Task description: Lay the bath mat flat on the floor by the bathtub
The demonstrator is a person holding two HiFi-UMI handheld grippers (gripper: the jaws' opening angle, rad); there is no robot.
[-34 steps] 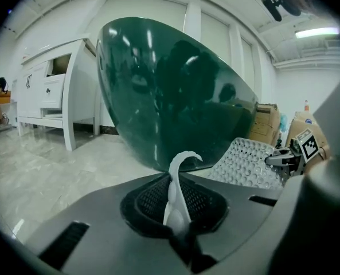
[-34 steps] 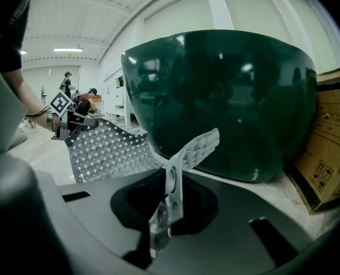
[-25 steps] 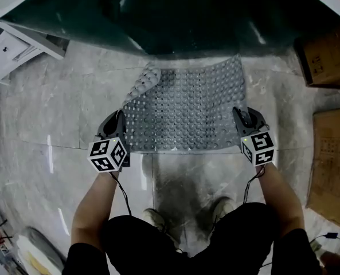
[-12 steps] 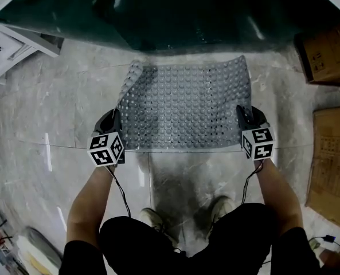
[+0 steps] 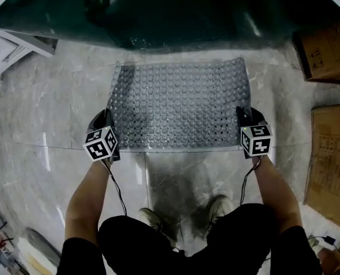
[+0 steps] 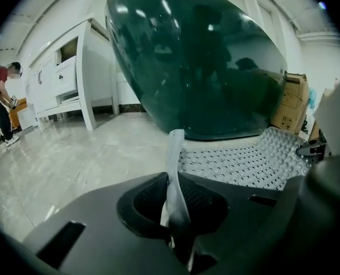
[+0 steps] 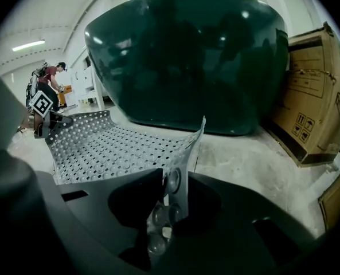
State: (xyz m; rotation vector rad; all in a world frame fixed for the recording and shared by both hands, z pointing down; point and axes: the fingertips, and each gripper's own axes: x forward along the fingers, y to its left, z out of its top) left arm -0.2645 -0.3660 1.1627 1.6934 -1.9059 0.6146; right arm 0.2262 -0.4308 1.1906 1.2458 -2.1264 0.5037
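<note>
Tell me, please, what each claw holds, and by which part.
The left claw pinches the bath mat by its near left edge. Its near right edge stands between the jaws of the right claw, which have just been opening.

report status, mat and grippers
Left gripper shut on bath mat corner. Right gripper jaws have just been opening, mat edge between them. Mat spread beside bathtub, nothing blocking.

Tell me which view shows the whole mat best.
Head view: the mat lies fully in frame, spread before the tub. Each gripper view shows only a raised edge close up and part of the studded surface.
</note>
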